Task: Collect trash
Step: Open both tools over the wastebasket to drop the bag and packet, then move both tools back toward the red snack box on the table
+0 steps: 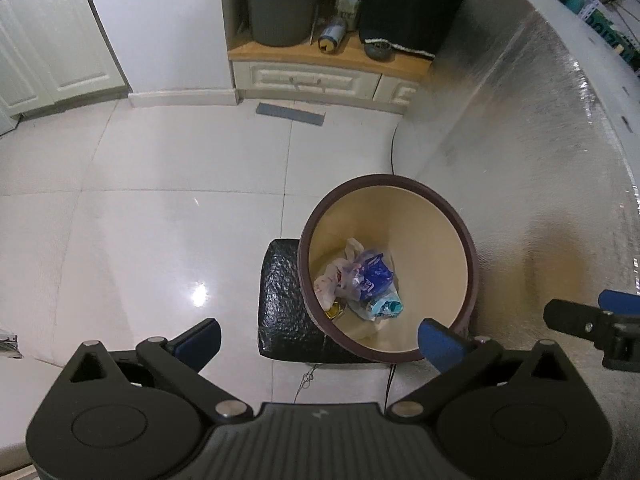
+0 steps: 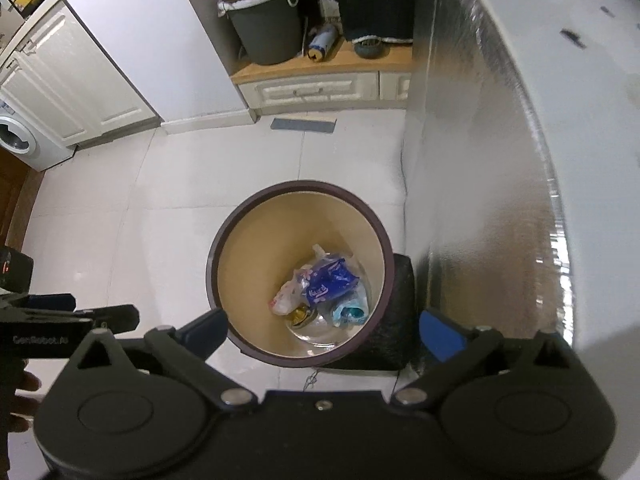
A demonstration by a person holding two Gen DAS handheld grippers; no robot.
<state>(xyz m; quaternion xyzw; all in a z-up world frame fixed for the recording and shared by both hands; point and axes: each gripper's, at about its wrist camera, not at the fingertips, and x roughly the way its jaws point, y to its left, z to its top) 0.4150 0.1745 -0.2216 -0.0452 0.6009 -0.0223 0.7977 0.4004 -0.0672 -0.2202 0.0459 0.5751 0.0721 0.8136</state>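
A round trash bin [image 1: 466, 236] with a dark maroon rim and cream inside stands on the floor; it also shows in the right wrist view [image 2: 256, 208]. Inside lie a blue wrapper [image 1: 374, 272] [image 2: 330, 278], a white plastic bag [image 1: 334, 278] [image 2: 286, 296], a light blue packet [image 1: 386, 306] [image 2: 350, 310] and a gold lid [image 2: 300, 315]. My left gripper [image 1: 320, 340] is open and empty above the bin's near left side. My right gripper [image 2: 324, 332] is open and empty above the bin's near rim, and it also shows in the left wrist view [image 1: 592, 320].
A black textured bag [image 1: 280, 300] [image 2: 394, 340] lies under and beside the bin. A silver-sided white counter [image 1: 540, 160] [image 2: 500, 160] stands to the right. A grey bucket [image 1: 280, 8] [image 2: 268, 28] sits on a far wooden cabinet. A washing machine [image 2: 20, 136] is far left.
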